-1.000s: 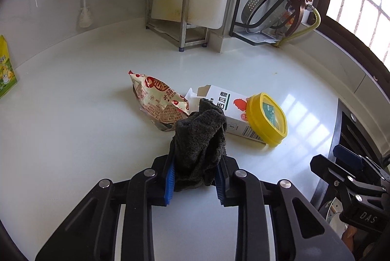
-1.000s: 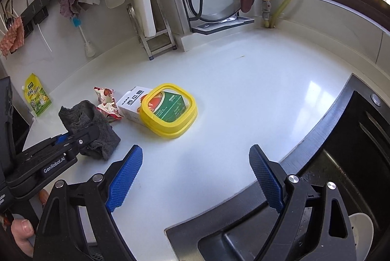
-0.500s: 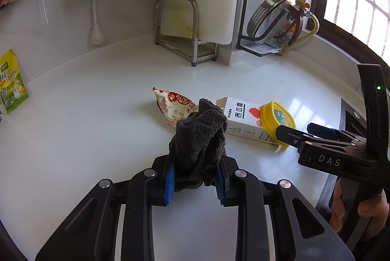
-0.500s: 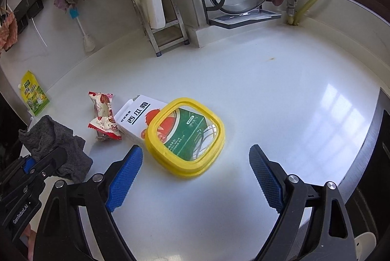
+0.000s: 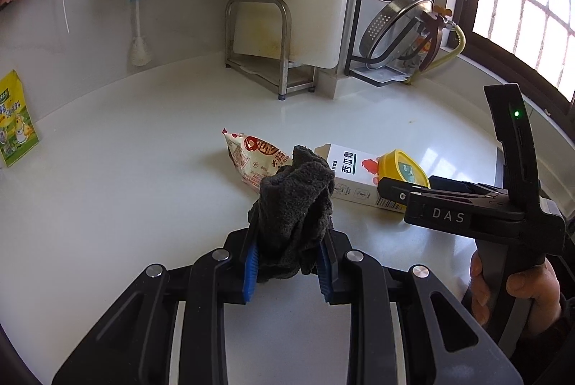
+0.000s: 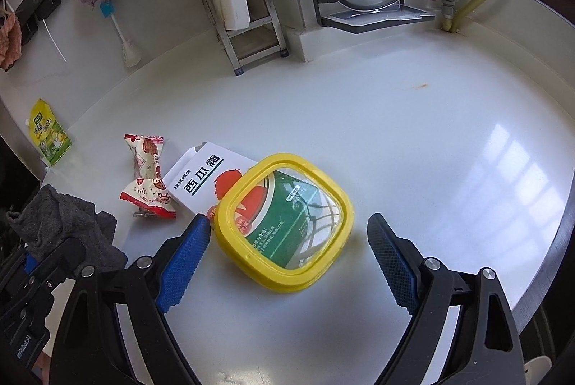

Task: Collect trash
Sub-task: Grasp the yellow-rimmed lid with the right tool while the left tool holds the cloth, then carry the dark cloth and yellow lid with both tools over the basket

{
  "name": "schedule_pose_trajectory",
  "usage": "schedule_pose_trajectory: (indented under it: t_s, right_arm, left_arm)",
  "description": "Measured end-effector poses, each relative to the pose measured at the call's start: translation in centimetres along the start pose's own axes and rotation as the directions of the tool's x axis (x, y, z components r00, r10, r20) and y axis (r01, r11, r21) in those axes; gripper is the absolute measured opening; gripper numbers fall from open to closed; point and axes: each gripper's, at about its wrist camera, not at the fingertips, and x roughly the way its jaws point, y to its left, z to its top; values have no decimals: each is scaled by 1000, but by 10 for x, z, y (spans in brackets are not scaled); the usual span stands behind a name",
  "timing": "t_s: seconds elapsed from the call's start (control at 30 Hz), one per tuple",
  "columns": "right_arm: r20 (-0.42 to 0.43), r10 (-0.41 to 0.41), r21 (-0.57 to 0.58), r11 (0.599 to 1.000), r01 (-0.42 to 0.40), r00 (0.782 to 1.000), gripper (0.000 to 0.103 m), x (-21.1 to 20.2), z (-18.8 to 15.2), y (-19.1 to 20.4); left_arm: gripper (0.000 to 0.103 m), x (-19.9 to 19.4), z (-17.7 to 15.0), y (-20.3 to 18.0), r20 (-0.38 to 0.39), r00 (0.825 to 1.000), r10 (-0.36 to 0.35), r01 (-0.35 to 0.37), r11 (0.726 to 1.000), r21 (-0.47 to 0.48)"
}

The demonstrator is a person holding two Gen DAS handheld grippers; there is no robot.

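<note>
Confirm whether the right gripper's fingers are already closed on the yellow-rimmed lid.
No: the right gripper is open, its fingers standing apart either side of the yellow-rimmed lid.

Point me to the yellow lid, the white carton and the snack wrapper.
yellow lid [image 6: 284, 228], right wrist view, on its clear centre pane.
white carton [image 6: 201, 182], right wrist view, on its printed top face.
snack wrapper [image 6: 147, 183], right wrist view, on its middle.

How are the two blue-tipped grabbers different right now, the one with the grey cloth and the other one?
The left gripper has its fingers closed on a dark grey cloth; the right gripper holds nothing. The left one's fingers sit close together, while the right one's are spread wide, either side of a yellow-rimmed lid lying on a white carton. Both have black frames with blue finger pads and point down at the white counter.
</note>
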Motion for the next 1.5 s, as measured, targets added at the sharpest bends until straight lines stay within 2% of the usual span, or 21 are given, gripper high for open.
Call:
schedule_pose_trajectory:
  t_s: [0.1, 0.13, 0.17, 0.37, 0.6, 0.8, 0.97, 1.17, 1.5]
  right_arm:
    - [11, -8, -28, 1000, 8, 1000, 84, -2, -1, 4]
    - [12, -10, -34, 999, 10, 1000, 81, -3, -1, 6]
    - [11, -10, -41, 999, 11, 1000, 73, -3, -2, 7]
    - [27, -18, -53, 998, 19, 999, 73, -10, -4, 8]
    - [83, -23, -15, 1000, 24, 996, 73, -32, -8, -1]
    - [100, -39, 10, 999, 38, 994, 73, -53, -25, -9]
    - [142, -47, 9, 999, 47, 989, 73, -87, -52, 1]
    - [163, -21, 18, 1000, 19, 986, 73, -129, -96, 20]
    - [169, 34, 61, 997, -44, 985, 73, -191, -189, 56]
  left_arm:
    - [26, 0, 0, 1, -2, 1000, -1, 1, 1000, -5]
    - [26, 0, -1, 1, -3, 1000, -2, 2, 1000, -7]
    - [26, -1, -1, 1, -4, 1000, -3, 3, 1000, -9]
    - [26, -3, -5, 3, -12, 1000, 2, -2, 1000, -15]
    - [26, -12, -12, 7, -20, 1000, 21, -21, 1000, -16]
    - [26, -30, -22, 9, -30, 999, 27, -27, 999, -27]
    - [26, -59, -36, 8, -25, 999, 33, -33, 999, -19]
    - [26, -105, -54, 7, 7, 999, 42, -42, 999, 1]
    - [26, -156, -114, 5, -21, 999, 28, -27, 999, 22]
